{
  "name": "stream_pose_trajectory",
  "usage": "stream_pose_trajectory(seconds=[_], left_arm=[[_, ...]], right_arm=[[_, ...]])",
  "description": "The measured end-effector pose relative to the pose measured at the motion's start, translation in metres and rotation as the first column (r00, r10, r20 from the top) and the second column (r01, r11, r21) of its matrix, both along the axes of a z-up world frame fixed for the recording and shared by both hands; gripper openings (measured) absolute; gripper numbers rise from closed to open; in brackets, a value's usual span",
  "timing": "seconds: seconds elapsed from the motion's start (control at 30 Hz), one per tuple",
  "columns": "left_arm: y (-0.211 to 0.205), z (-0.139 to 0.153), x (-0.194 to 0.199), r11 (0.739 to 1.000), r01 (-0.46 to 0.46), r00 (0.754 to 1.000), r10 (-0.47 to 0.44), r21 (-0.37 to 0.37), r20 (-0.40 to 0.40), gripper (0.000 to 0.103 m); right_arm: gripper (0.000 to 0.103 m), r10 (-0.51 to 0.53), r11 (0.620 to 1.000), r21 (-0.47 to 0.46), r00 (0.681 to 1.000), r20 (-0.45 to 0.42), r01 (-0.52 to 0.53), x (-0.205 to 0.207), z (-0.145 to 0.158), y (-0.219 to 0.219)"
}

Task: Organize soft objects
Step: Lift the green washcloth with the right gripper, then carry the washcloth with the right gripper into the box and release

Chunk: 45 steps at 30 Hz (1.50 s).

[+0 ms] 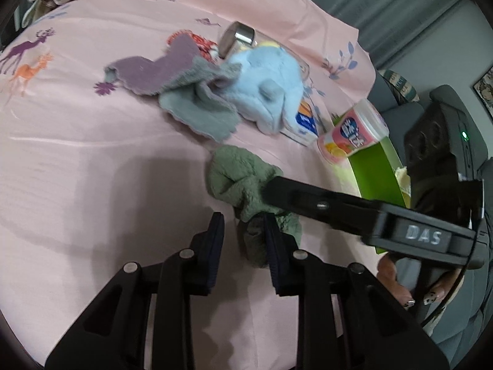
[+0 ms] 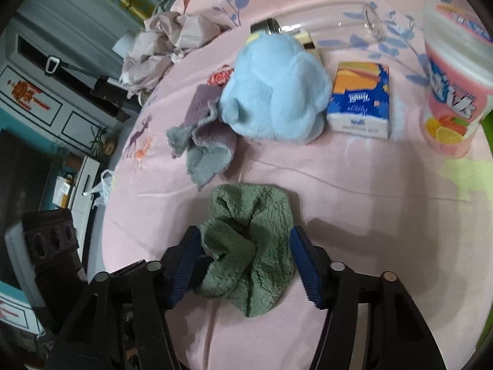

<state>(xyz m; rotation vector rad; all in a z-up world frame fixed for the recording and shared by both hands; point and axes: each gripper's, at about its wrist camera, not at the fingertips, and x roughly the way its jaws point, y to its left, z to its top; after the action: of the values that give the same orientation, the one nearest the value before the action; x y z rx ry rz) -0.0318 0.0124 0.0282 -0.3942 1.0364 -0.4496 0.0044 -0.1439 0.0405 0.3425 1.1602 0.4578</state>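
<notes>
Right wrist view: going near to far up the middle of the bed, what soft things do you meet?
Right gripper, jaws open around the green towel → grey-and-purple cloth → blue plush toy → crumpled beige fabric.

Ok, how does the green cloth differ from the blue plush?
The green cloth is a flat nubbly rag lying crumpled; the blue plush is a stuffed, rounded, smooth-furred shape. The cloth sits between the open fingers of the right hand-held gripper; the plush lies farther off, untouched, beside a tissue pack. Both are soft and rest on the pink sheet.
</notes>
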Motion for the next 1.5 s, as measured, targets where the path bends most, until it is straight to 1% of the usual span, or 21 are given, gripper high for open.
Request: stream_pose_trajectory(seconds=[0.07,0.1,0.17,0.3,0.37,0.43,0.5,0.6,0.67,0.7,0.77,0.9,0.97,1.13,1.23,1.27,1.33,1.4,1.47,1.5], left_arm=[[-0.004,-0.004,0.002,1.0,0.011,1.0,-0.011,-0.005,-0.012,0.023],[-0.007,-0.007,0.002,1.0,0.02,1.0,-0.021,-0.009,-0.018,0.023],[-0.011,-0.008,0.002,1.0,0.03,0.999,-0.031,-0.005,-0.014,0.023],[-0.02,-0.013,0.003,0.999,0.052,0.999,-0.052,-0.014,-0.002,0.023],[-0.021,-0.013,0.003,0.999,0.052,0.999,-0.051,-0.015,0.014,0.023],[-0.022,-0.013,0.003,0.998,0.06,0.998,-0.06,-0.024,0.026,0.023],[-0.022,-0.012,0.003,0.997,0.058,0.998,-0.057,-0.043,0.029,0.022],[-0.021,-0.004,0.0,0.997,0.062,0.995,-0.059,-0.043,0.076,0.022],[-0.021,0.004,-0.004,0.997,0.062,0.991,-0.055,-0.051,0.124,0.022],[-0.02,0.01,-0.007,0.996,0.066,0.986,-0.056,-0.057,0.156,0.022],[-0.022,0.017,-0.011,0.995,0.076,0.98,-0.062,-0.064,0.191,0.022],[-0.03,0.038,-0.018,0.992,0.111,0.954,-0.088,-0.064,0.287,0.022],[-0.036,0.05,-0.019,0.989,0.13,0.942,-0.102,-0.066,0.32,0.022],[-0.061,0.074,-0.016,0.979,0.192,0.913,-0.154,-0.065,0.379,0.022],[-0.078,0.085,-0.013,0.97,0.231,0.895,-0.183,-0.073,0.407,0.022],[-0.086,0.089,-0.01,0.965,0.253,0.885,-0.201,-0.071,0.419,0.022],[-0.099,0.094,-0.006,0.953,0.292,0.87,-0.231,-0.079,0.436,0.023],[-0.116,0.098,-0.002,0.943,0.32,0.864,-0.252,-0.09,0.436,0.023],[-0.129,0.102,-0.002,0.936,0.343,0.851,-0.274,-0.079,0.448,0.023],[-0.138,0.105,-0.001,0.931,0.359,0.841,-0.291,-0.069,0.457,0.023]], right_arm=[[0.052,0.0,1.0,0.016,1.0,-0.018,0.0,0.003,-0.005,-0.001],[0.051,0.0,1.0,0.015,1.0,-0.026,0.001,0.004,-0.007,-0.001],[0.044,0.002,1.0,0.016,1.0,-0.028,-0.001,0.005,-0.011,-0.001],[0.041,0.01,0.998,0.07,0.999,-0.048,-0.007,0.008,-0.015,-0.003],[0.035,0.015,0.995,0.099,0.997,-0.069,-0.008,0.009,-0.017,-0.003],[0.035,0.028,0.992,0.126,0.996,-0.081,-0.018,0.008,-0.018,-0.003],[0.035,0.03,0.993,0.12,0.997,-0.075,-0.021,0.005,-0.016,-0.003],[0.035,0.037,0.992,0.125,0.998,-0.056,-0.03,0.003,-0.01,-0.001],[0.035,0.046,0.987,0.154,0.998,-0.03,-0.041,-0.001,-0.002,-0.003],[0.035,0.048,0.987,0.157,0.999,-0.015,-0.045,-0.003,0.002,-0.003],[0.035,0.049,0.987,0.15,0.998,0.029,-0.053,-0.008,0.015,-0.004],[0.035,0.039,0.988,0.145,0.993,0.114,-0.055,-0.018,0.041,-0.011],[0.035,0.022,0.988,0.149,0.987,0.161,-0.047,-0.024,0.056,-0.019],[0.035,-0.037,0.987,0.16,0.969,0.245,-0.002,-0.036,0.084,-0.047],[0.035,-0.09,0.988,0.15,0.949,0.303,0.046,-0.045,0.099,-0.068],[0.035,-0.109,0.987,0.151,0.94,0.323,0.063,-0.047,0.104,-0.075],[0.035,-0.15,0.982,0.163,0.927,0.345,0.099,-0.053,0.111,-0.091],[0.035,-0.191,0.977,0.162,0.912,0.363,0.14,-0.059,0.116,-0.107],[0.035,-0.225,0.971,0.165,0.898,0.379,0.173,-0.063,0.121,-0.119],[0.035,-0.239,0.968,0.171,0.892,0.385,0.185,-0.065,0.122,-0.125]])
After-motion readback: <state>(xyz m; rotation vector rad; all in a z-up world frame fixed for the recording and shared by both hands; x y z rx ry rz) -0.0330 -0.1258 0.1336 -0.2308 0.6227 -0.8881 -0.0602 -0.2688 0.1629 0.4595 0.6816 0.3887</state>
